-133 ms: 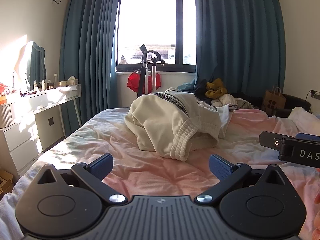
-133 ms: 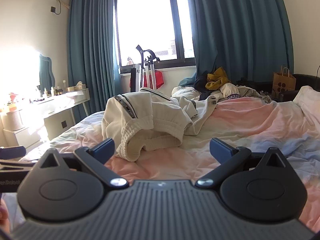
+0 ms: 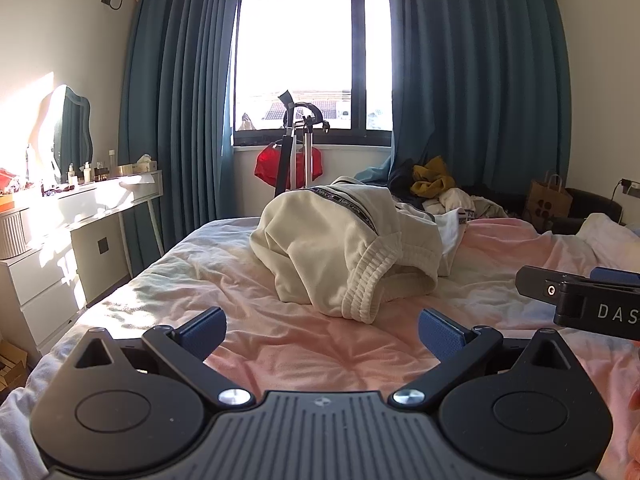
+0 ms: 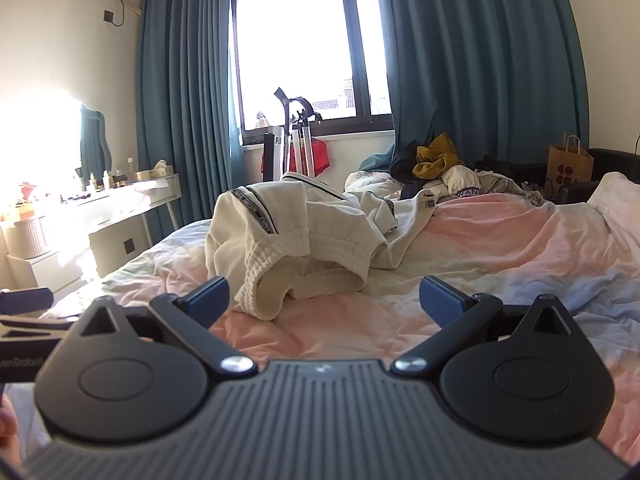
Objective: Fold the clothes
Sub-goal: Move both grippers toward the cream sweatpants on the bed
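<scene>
A crumpled cream garment (image 3: 340,248) (image 4: 296,236) with a ribbed elastic hem and dark lettered tape lies heaped in the middle of the bed. My left gripper (image 3: 322,330) hovers open over the pink sheet, short of the garment, with nothing between its blue pads. My right gripper (image 4: 324,298) is open too, and the garment's hem lies just beyond its left fingertip. The right gripper's finger (image 3: 580,300) shows at the right edge of the left wrist view. The left gripper's finger (image 4: 24,300) shows at the left edge of the right wrist view.
The bed (image 3: 280,344) has a rumpled pink and white sheet. More clothes (image 3: 432,184) are piled at its far end by blue curtains. A white dresser (image 3: 80,216) with bottles stands left; a paper bag (image 3: 550,200) far right. A stand (image 3: 298,148) is by the window.
</scene>
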`<state>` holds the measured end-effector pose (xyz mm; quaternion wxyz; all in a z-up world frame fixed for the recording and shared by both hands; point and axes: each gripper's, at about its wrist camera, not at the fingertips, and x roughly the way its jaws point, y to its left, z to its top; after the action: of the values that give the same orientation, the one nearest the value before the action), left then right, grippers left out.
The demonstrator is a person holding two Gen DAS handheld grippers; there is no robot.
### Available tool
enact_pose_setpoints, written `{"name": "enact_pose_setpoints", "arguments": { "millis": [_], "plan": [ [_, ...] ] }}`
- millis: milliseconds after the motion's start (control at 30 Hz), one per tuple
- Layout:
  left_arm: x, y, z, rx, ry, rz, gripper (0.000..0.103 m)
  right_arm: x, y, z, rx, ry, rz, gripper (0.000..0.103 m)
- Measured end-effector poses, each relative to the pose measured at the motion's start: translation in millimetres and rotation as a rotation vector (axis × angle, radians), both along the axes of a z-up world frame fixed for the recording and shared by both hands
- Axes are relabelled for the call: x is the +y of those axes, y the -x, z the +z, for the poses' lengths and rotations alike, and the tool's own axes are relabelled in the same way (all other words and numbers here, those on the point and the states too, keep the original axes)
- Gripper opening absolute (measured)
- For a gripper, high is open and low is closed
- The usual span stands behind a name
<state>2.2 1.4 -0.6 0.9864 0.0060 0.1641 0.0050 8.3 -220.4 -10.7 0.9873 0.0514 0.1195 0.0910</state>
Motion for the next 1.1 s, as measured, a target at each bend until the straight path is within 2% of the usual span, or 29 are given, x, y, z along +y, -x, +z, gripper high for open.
{"name": "enact_pose_setpoints", "arguments": {
  "millis": [167, 1100],
  "plan": [
    [-4.2, 4.5, 1.3, -0.013, -0.020, 0.002, 0.103, 4.0, 0.3, 1.9, 0.006, 0.016, 0.008, 0.103],
    [-5.9, 4.5, -2.6, -0.015, -0.025, -0.005, 0.103, 3.9, -3.0, -2.5, 0.024, 0.008, 0.012, 0.103]
  ]
}}
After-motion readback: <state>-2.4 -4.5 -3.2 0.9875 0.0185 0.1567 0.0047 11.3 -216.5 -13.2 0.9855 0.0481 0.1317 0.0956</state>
